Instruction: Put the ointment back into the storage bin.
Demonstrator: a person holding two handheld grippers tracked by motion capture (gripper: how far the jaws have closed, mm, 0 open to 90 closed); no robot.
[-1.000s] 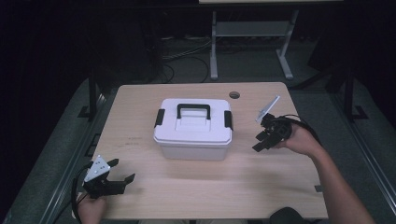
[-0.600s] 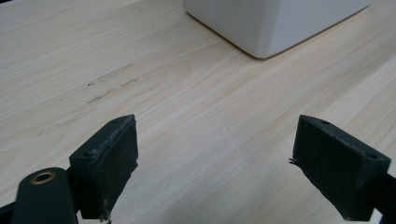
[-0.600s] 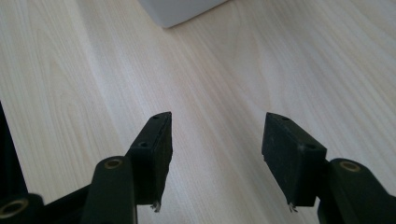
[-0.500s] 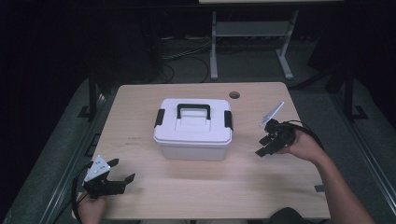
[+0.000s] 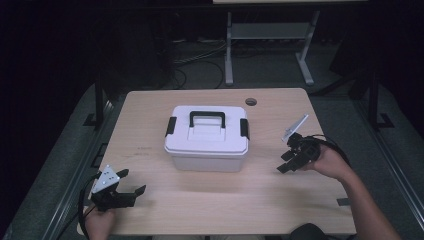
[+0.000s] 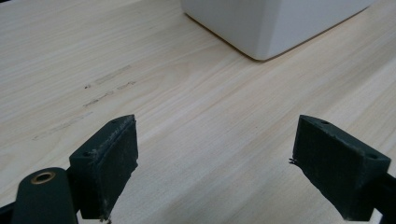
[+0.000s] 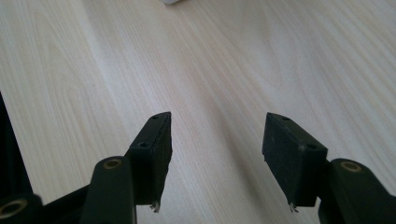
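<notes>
A white lidded storage box (image 5: 207, 138) with a black handle (image 5: 206, 117) and black side latches stands in the middle of the wooden table (image 5: 150, 115). My left gripper (image 5: 134, 183) rests near the table's front left corner, open, nothing between its pads (image 6: 112, 161). A corner of the box (image 6: 275, 23) lies ahead of it. My right gripper (image 5: 285, 162) sits to the right of the box, apart from it, pointing down at the bare tabletop. It is open and empty, its fingertips (image 7: 154, 154) over plain wood.
A round cable hole (image 5: 251, 102) sits in the table near its far edge. Beyond the table stand a white metal stand (image 5: 265, 45) and loose cables (image 5: 190, 60) on the dark floor. Cables trail from both grippers.
My right gripper has moved away from the box toward the table's right side and sunk a little. The left gripper has stayed where it was.
</notes>
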